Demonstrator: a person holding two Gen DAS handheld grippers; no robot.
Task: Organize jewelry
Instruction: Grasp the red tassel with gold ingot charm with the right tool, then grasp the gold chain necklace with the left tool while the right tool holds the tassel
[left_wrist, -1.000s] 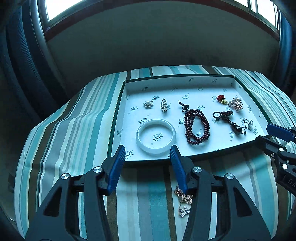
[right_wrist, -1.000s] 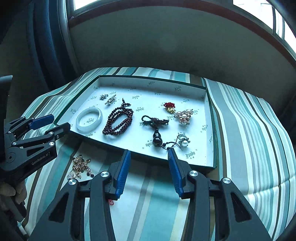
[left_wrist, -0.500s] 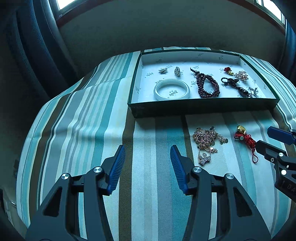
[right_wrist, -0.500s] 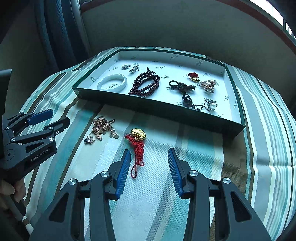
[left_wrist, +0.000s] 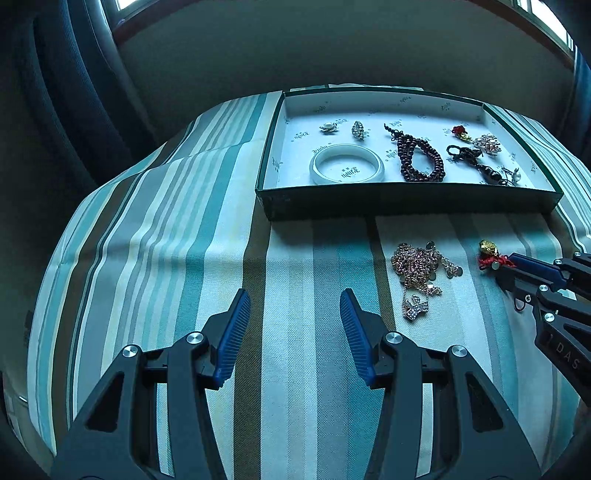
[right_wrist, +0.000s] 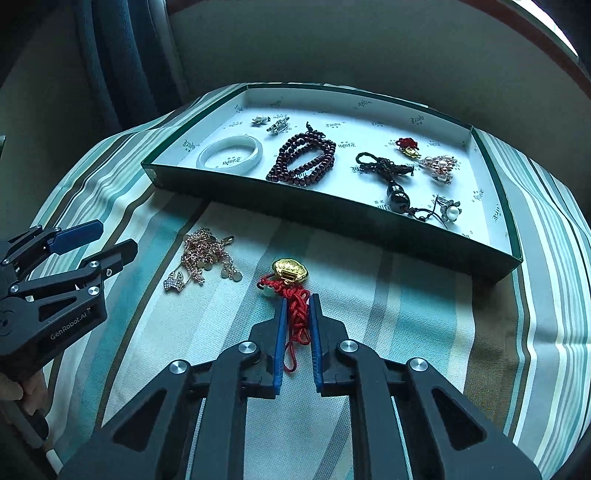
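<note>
right gripper (right_wrist: 297, 301): jaws have just closed in on the red knotted cord (right_wrist: 300, 314) of the gold charm (right_wrist: 289, 270); pads are on the cord, so I read it as gripped.
left gripper (left_wrist: 294, 314): jaws apart, nothing between them, hovering over bare striped cloth (left_wrist: 184, 240).
charm location: on the cloth in front of the tray (right_wrist: 332, 212), gold piece just past my right fingertips, cord tail running back between the jaws.
other loose piece: rose-gold chain (right_wrist: 207, 254) heaped to the left of the charm, near but not touching it.
tray contents: white bangle (right_wrist: 231, 152), dark red beads (right_wrist: 303, 162), black knot pendant (right_wrist: 391, 177), several small brooches; free floor looks to be at the front right corner.
step in hand: lift the charm and carry it over the tray's front wall.
how I'd do it: raise straight up first, since the gold piece will hang and swing from the cord; clear the wall before going forward.
risk: cord is thin and soft and may slip; check that the charm leaves the cloth.
release: low, over bare tray floor, clear of the pearl brooch (right_wrist: 451, 211).
</note>
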